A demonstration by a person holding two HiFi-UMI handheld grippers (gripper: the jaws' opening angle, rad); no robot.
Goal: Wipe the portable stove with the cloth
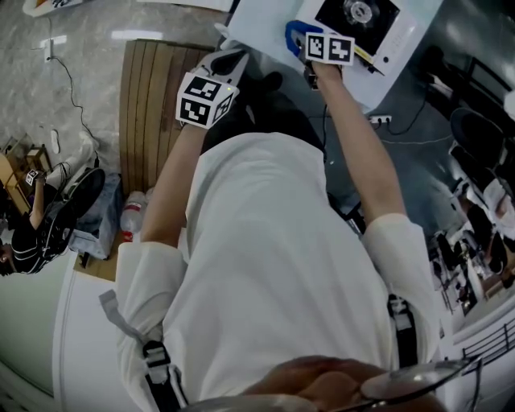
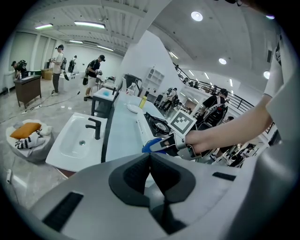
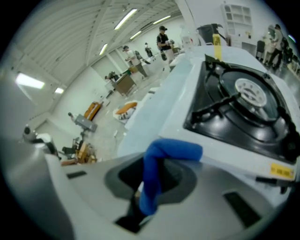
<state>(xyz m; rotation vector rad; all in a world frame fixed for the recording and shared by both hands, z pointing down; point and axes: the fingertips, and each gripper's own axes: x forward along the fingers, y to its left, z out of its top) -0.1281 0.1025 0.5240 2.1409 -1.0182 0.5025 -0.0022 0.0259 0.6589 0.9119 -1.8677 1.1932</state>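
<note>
The portable stove (image 1: 359, 18) is white with a black burner and stands on a white table (image 1: 259, 24) ahead of me. My right gripper (image 1: 307, 38) is shut on a blue cloth (image 1: 294, 32) at the stove's near left edge. In the right gripper view the folded cloth (image 3: 165, 161) sticks up out of the right gripper (image 3: 149, 174), just short of the stove (image 3: 243, 103). My left gripper (image 1: 228, 61) hangs lower left of the table, apart from the stove. Its jaws are shut with nothing in them (image 2: 150, 158), and it looks at the stove (image 2: 157, 124) and cloth (image 2: 153, 146).
A white sink (image 2: 77, 140) with a black tap adjoins the table's left end. A slatted wooden bench (image 1: 149, 105) lies on the floor at the left, with plastic bottles (image 1: 133, 214) near it. A power strip (image 1: 378, 119) hangs under the table. A yellow bottle (image 3: 216, 40) stands beyond the stove.
</note>
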